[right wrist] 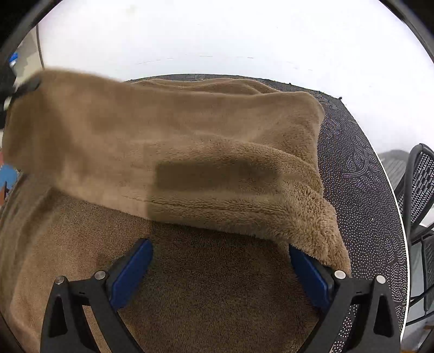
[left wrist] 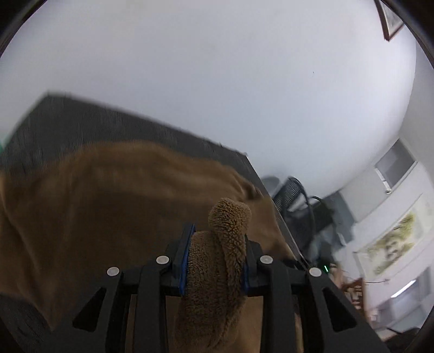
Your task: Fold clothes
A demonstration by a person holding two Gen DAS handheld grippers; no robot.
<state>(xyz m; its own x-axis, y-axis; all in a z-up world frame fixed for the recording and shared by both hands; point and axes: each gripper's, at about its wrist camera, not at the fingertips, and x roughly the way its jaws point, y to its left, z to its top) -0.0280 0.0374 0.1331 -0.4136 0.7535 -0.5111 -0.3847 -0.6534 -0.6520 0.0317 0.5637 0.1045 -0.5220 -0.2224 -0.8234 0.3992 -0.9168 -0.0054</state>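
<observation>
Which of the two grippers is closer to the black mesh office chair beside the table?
Right, probably. The right gripper hovers open over the brown fleece garment, the chair just past the table edge. The left gripper sees it farther off.

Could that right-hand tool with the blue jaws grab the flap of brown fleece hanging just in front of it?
Probably yes. The right gripper stands open and empty, and the fleece flap droops between and over its jaws with nothing blocking it.

A home: framed painting (left wrist: 390,19), wall scroll (left wrist: 398,241), mesh chair (right wrist: 417,184).
</observation>
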